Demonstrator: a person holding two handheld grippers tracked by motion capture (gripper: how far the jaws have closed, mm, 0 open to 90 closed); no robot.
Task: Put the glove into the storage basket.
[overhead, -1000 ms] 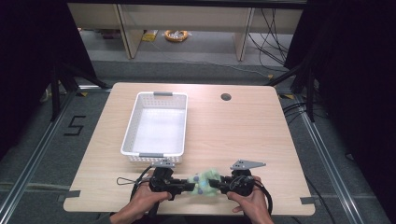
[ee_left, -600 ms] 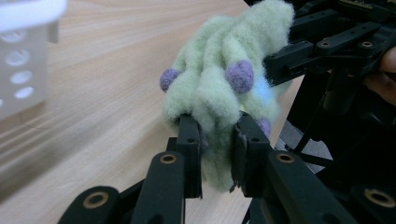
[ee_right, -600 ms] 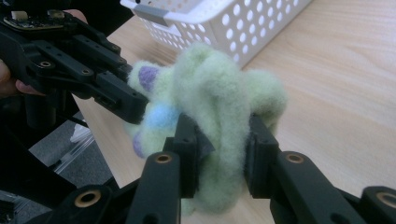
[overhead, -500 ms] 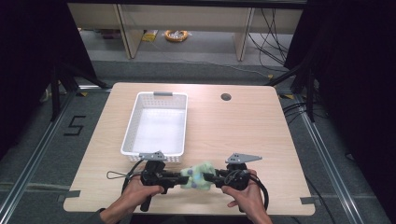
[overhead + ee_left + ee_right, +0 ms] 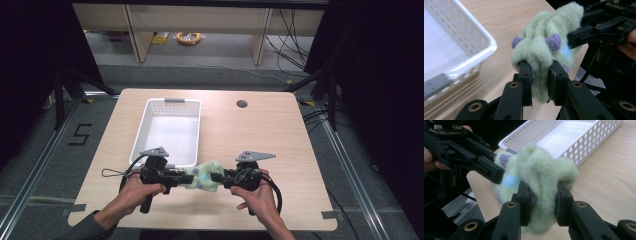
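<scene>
A fluffy pale green sock (image 5: 206,176) with purple and blue dots hangs bunched between my two grippers, lifted off the table near its front edge. My left gripper (image 5: 186,177) is shut on the sock's left end, and in the left gripper view its jaws pinch the green fleece (image 5: 541,53). My right gripper (image 5: 216,178) is shut on the other end, the sock (image 5: 537,177) squeezed between its jaws (image 5: 541,202). Both grippers point at each other, a hand behind each. A white perforated basket (image 5: 150,111) sits just beyond the left gripper.
The wooden table (image 5: 280,140) has a round cable hole (image 5: 242,104) at the back right. Grey three-cornered plates top both grippers, and a cable loops left of the left hand. Dark floor and shelving lie beyond the table.
Both grippers have risen with the sock and moved slightly away from the front edge, toward the basket. The grip on the sock looks the same.
</scene>
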